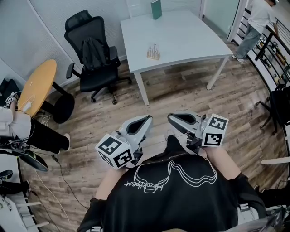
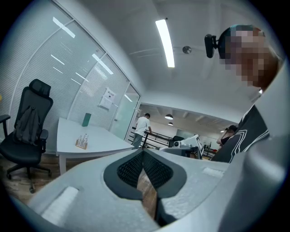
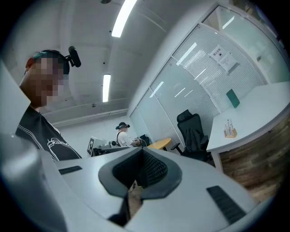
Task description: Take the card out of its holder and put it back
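A small wooden holder [image 1: 153,52] with thin upright pieces stands on the white table [image 1: 181,36], far from both grippers. It also shows as the holder [image 2: 81,143] in the left gripper view and the holder [image 3: 230,130] in the right gripper view. Whether a card is in it is too small to tell. My left gripper [image 1: 146,120] and right gripper [image 1: 171,118] hang level in front of my chest, over the wood floor, tips pointing toward each other. The left gripper [image 2: 143,152] is shut with nothing in it. The right gripper [image 3: 141,152] is shut and empty too.
A green upright block [image 1: 156,9] stands at the table's far edge. A black office chair [image 1: 93,54] is left of the table, a round wooden table [image 1: 38,86] further left. One person [image 1: 253,22] stands by a railing at the right. Cables [image 1: 50,181] lie on the floor.
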